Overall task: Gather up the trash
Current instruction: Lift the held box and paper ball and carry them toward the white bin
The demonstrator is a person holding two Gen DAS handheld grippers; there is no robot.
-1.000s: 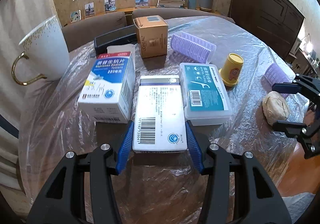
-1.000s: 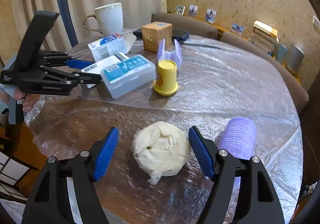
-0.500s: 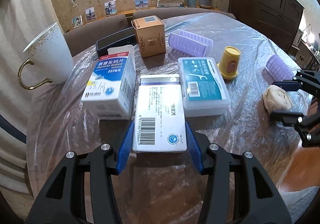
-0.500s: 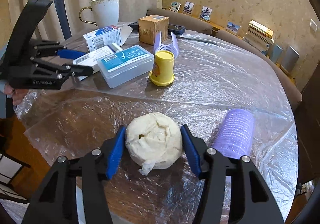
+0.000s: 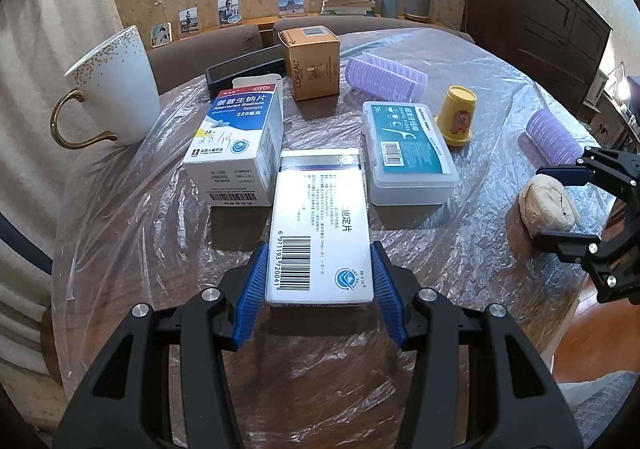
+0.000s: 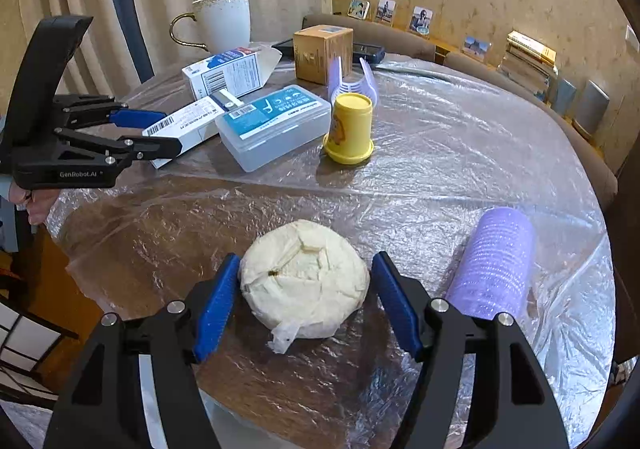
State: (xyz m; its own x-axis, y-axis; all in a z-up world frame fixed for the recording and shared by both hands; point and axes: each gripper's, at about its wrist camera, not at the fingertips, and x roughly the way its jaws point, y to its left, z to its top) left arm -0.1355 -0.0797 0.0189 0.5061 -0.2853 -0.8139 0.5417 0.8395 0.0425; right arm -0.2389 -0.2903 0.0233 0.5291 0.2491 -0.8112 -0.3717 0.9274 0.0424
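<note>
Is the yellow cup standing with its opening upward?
No, the yellow cup stands upside down, its wide rim on the plastic-covered table and its closed base on top.

Each gripper, left (image 5: 318, 281) and right (image 6: 304, 303), had a matte black frame with two angular arms carrying ribbed blue pads (image 5: 252, 295). Round silver screws (image 5: 211, 294) marked the joints. White "GenRobot.AI" lettering (image 6: 79, 174) ran along the left unit's side. Bare fingers (image 6: 34, 205) showed below its handle.

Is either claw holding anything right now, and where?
Left claw grips the white medicine box by its long sides. Right claw straddles the paper wad; contact unclear.
</note>
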